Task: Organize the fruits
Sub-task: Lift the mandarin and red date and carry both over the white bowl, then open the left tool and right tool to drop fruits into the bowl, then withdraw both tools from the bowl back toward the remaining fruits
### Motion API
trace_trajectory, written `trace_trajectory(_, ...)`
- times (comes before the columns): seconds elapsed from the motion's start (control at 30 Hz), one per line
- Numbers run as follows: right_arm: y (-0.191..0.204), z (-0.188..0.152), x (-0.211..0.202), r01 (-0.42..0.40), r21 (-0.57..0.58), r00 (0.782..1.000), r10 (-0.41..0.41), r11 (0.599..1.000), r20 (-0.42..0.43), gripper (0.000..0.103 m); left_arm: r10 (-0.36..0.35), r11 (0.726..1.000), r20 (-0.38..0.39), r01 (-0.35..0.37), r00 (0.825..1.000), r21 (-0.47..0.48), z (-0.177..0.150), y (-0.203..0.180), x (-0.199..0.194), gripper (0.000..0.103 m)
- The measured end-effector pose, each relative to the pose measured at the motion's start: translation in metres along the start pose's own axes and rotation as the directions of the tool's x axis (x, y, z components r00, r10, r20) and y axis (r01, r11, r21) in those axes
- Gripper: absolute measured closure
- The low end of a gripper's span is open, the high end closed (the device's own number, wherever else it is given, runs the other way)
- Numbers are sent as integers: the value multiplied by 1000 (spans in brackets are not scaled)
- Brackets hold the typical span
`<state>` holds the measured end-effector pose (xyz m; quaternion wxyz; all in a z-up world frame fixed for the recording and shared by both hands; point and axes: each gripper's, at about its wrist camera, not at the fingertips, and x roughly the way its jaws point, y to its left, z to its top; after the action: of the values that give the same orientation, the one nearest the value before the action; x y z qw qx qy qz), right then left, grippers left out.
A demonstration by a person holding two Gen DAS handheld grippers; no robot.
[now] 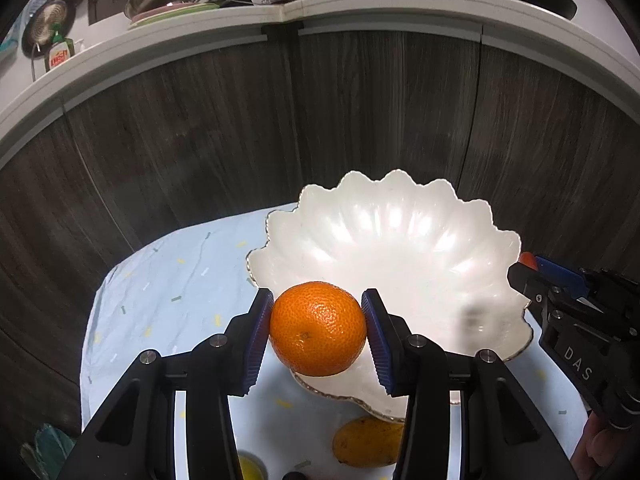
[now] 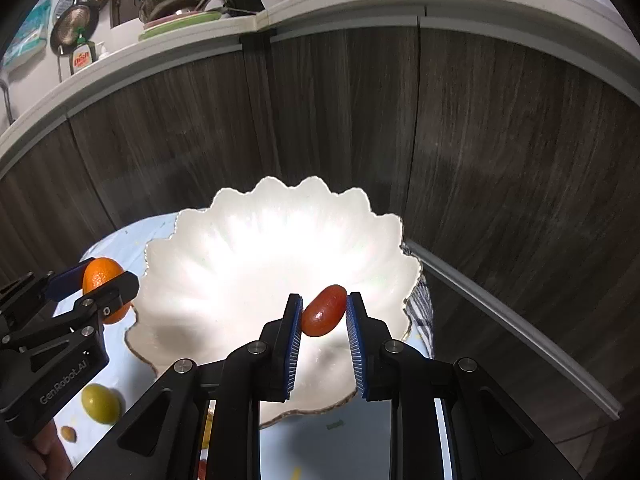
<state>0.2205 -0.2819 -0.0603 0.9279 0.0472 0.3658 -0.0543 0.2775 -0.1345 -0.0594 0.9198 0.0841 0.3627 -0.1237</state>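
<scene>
Left wrist view: left claw (image 1: 318, 330) clamped on an orange (image 1: 318, 328), blue pads against its sides, low centre of frame over the near rim of a white scalloped bowl (image 1: 400, 232). Orange round, no clear long axis; navel dimple faces the camera. A yellow mango (image 1: 366, 442) at bottom centre lies on the pale blue surface (image 1: 168, 292), its right end hidden behind a claw finger. A yellow-green fruit at the bottom edge is cut off. Right claw (image 1: 528, 268) enters at right edge; only a red tip of its load shows.

Right wrist view: right claw (image 2: 323, 316) nearly closed on a small red oblong fruit (image 2: 323, 316), kind unclear, over the bowl's near side; long axis tilts from lower left to upper right. Left claw (image 2: 108, 286) at left edge partly covers the orange. A lemon (image 2: 100, 403) lies at lower left.
</scene>
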Motion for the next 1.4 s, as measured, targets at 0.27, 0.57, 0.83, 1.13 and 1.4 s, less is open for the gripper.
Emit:
trace_trajectory(0.27,-1,-1,17,-17,-2,999,17,1000,-46,73,-16,1000,-72,17,997,15,-5,-4,22,52)
trace_trajectory(0.57,-4,3,7,26,8,1000,-26,1000,5,21,38,999,-37,-37,999,7,-3,0,18,23)
trace_trajectory(0.83,-6,8,-10,40,24,998,-41,999,43,11,89,996,24,-89,996,2,3,7,-4,8)
trace_trajectory(1.13,-2,9,-35,36,38,997,-38,999,63,11,88,996,52,-88,995,-16,2,15,-34,7)
trace_trajectory(1.4,5,7,-58,33,37,996,-36,999,80,11,99,995,71,-97,993,-26,-7,22,-65,7)
